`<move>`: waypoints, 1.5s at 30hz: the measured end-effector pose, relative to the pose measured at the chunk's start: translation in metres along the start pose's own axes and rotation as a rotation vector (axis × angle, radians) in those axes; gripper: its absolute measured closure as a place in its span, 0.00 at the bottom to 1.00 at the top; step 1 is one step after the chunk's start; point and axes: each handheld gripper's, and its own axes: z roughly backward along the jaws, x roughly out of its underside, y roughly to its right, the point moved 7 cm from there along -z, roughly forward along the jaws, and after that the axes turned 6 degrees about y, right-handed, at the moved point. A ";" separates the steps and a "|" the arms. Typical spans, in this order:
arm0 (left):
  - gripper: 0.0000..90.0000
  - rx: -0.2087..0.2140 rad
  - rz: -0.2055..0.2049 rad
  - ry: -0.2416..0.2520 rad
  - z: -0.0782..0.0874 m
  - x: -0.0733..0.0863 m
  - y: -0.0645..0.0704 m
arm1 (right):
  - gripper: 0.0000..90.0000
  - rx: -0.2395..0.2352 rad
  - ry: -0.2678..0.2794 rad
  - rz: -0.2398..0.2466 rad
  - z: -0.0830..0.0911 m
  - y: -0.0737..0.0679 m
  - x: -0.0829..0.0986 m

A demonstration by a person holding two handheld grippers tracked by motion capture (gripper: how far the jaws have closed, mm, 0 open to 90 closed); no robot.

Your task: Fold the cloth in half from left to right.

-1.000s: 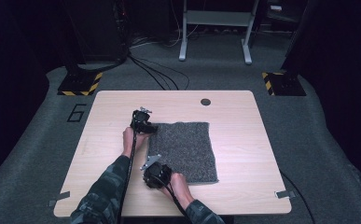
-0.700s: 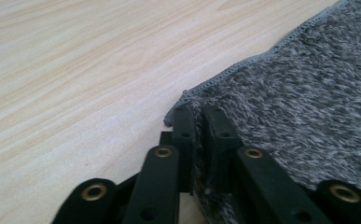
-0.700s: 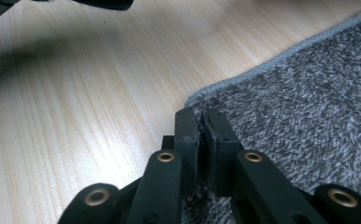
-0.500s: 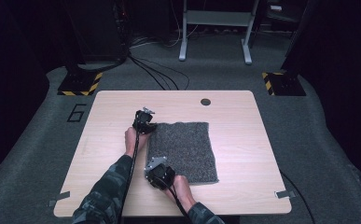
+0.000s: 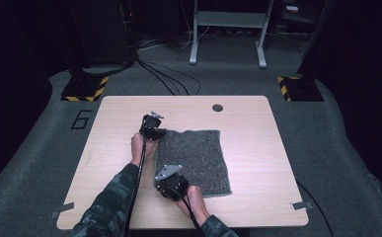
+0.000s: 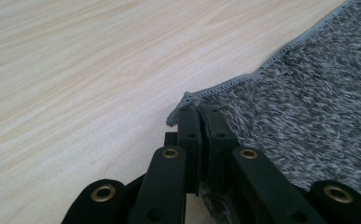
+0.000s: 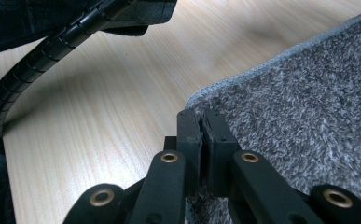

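Note:
A grey fuzzy cloth (image 5: 198, 158) lies flat on the light wooden table (image 5: 257, 148), a little left of centre. My left gripper (image 5: 152, 132) is at the cloth's far left corner. In the left gripper view its jaws are shut on that stitched corner (image 6: 187, 100), which lifts slightly off the wood. My right gripper (image 5: 171, 181) is at the cloth's near left corner. The right gripper view shows its jaws pressed together on the cloth's edge (image 7: 225, 88), with the grey pile (image 7: 308, 121) spreading off to the right.
A small black round hole (image 5: 217, 107) sits near the table's far edge. Bare wood lies left of the cloth and to its right. A ribbed black cable (image 7: 33, 65) and a camouflage sleeve (image 5: 114, 197) cross the near left of the table.
The right gripper has crept slightly to the right along the near edge of the cloth. The left gripper has stayed at the far corner.

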 end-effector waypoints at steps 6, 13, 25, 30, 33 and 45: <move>0.97 -0.004 -0.004 -0.011 0.009 -0.006 -0.003 | 0.97 0.002 0.045 -0.008 0.006 -0.001 -0.006; 0.96 -0.029 -0.033 -0.028 0.023 -0.019 -0.010 | 0.97 -0.011 0.099 -0.008 0.010 -0.006 -0.023; 0.96 -0.084 -0.080 -0.056 0.047 -0.039 -0.018 | 0.97 -0.017 0.198 0.003 0.019 -0.015 -0.056; 0.96 -0.095 -0.086 -0.056 0.056 -0.050 -0.020 | 0.97 -0.016 0.224 0.006 0.025 -0.016 -0.064; 0.96 -0.097 -0.102 -0.069 0.059 -0.054 -0.016 | 0.97 -0.016 0.234 -0.009 0.031 -0.013 -0.063; 0.96 -0.061 -0.131 -0.074 0.042 -0.069 0.015 | 0.97 0.052 0.226 -0.046 0.057 0.003 -0.036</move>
